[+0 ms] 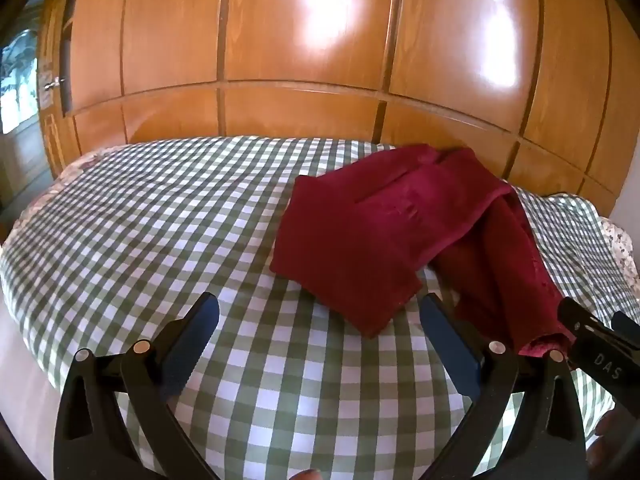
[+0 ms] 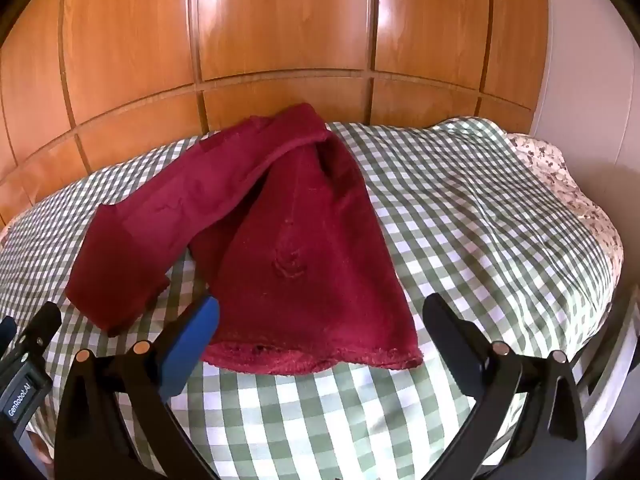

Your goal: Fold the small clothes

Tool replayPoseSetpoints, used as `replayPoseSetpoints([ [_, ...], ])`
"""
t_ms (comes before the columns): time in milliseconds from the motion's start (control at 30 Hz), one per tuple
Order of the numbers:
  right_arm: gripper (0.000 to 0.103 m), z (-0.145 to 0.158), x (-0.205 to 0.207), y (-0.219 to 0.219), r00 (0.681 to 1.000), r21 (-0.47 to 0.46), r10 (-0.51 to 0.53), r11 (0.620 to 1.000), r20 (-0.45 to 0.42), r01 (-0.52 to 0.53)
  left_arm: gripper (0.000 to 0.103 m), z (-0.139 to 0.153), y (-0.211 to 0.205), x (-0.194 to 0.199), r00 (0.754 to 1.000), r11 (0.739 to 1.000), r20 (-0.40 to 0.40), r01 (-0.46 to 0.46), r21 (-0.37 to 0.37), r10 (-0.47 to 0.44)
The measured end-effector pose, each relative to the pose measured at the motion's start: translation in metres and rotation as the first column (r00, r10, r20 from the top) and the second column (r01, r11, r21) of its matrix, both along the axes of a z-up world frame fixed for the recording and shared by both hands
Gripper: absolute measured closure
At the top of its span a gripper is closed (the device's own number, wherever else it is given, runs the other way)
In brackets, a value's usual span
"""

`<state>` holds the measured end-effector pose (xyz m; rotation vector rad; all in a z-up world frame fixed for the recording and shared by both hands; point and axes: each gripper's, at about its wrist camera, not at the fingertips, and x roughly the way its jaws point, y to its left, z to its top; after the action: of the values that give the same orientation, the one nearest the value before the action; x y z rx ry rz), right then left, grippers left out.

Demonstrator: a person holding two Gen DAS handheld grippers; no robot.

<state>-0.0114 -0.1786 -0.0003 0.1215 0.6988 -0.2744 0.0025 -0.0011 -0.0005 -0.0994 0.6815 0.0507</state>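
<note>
A dark red pair of small trousers [image 1: 384,232] lies spread on the green and white checked bedcover [image 1: 168,216]. It also shows in the right wrist view [image 2: 288,248], with one leg running left [image 2: 132,252] and the other towards me, its frayed hem [image 2: 316,360] nearest. My left gripper [image 1: 320,316] is open and empty, just in front of the left leg's end. My right gripper [image 2: 320,316] is open and empty, its jaws standing either side of the near hem, above it. The right gripper also shows at the right edge of the left wrist view [image 1: 592,332].
A wooden panelled wardrobe [image 1: 304,48] stands close behind the bed. The checked cover [image 2: 480,216] reaches to a flowered sheet [image 2: 560,176] at the bed's right edge. The left gripper's body shows at the left edge [image 2: 24,364] of the right wrist view.
</note>
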Motion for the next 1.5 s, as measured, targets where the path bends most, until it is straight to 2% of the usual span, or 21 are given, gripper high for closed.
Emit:
replayPoseSetpoints([
  [133, 0.002, -0.001, -0.002, -0.001, 1.000, 0.015, 0.003, 1.000, 0.005, -0.004, 0.004, -0.001, -0.005, 0.010, 0.999, 1.000, -0.044, -0.001, 0.023, 0.002],
  [167, 0.002, -0.002, -0.003, -0.002, 1.000, 0.016, 0.005, 1.000, 0.005, -0.005, 0.004, 0.002, -0.001, 0.005, 1.000, 1.000, -0.004, 0.008, -0.003, -0.008],
  [267, 0.002, -0.003, 0.000, 0.000, 1.000, 0.002, 0.002, 1.000, -0.005, -0.002, 0.004, 0.002, -0.002, 0.004, 1.000, 1.000, -0.006, 0.010, 0.003, -0.010],
  [300, 0.002, -0.002, 0.000, 0.000, 1.000, 0.000, 0.002, 1.000, -0.006, -0.002, 0.004, -0.006, 0.001, -0.001, 1.000, 1.000, 0.009, 0.013, 0.002, -0.013],
  [700, 0.002, -0.004, 0.000, 0.005, 1.000, -0.006, 0.007, 1.000, -0.010, -0.007, 0.004, -0.007, 0.003, -0.001, 1.000, 1.000, -0.005, 0.014, -0.001, -0.014],
  [1233, 0.002, -0.007, 0.003, 0.005, 1.000, 0.002, 0.022, 1.000, -0.019, -0.022, 0.004, -0.013, -0.001, 0.001, 1.000, 0.998, -0.029, 0.007, 0.057, -0.005],
  [1500, 0.002, -0.007, 0.002, 0.006, 0.999, 0.007, 0.038, 0.999, -0.014, -0.037, 0.004, -0.015, 0.003, 0.004, 0.999, 0.998, -0.039, -0.006, 0.058, 0.008],
])
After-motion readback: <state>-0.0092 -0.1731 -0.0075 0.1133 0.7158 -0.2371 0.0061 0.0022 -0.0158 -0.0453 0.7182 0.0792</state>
